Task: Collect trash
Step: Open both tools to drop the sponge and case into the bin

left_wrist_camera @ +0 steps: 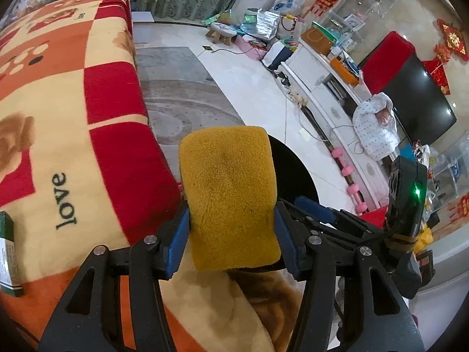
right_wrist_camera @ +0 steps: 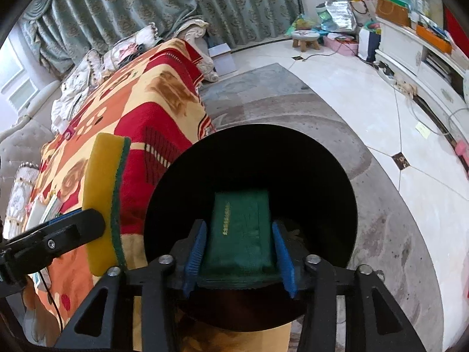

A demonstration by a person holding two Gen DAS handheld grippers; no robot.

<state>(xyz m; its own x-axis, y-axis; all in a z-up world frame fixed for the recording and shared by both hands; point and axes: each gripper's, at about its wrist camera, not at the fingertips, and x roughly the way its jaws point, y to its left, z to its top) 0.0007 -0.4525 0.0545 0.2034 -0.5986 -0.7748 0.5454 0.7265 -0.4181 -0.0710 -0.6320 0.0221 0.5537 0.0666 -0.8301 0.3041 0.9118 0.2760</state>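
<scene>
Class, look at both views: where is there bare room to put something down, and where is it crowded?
Free: the rug between the blanket and the white tiles; the tiles are mostly bare too. The blanket has open patches around the word "love". Crowded: the far corner by the stool and bags, and the floor along the TV cabinet, with cables and pink dumbbells.

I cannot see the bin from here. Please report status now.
Left gripper holds yellow sponge beside the bin. Right gripper holds green box over black bin mouth. Nothing blocks the opening.

patterned blanket [left_wrist_camera: 73,94], green curtains [right_wrist_camera: 123,8], television [left_wrist_camera: 422,108]
</scene>
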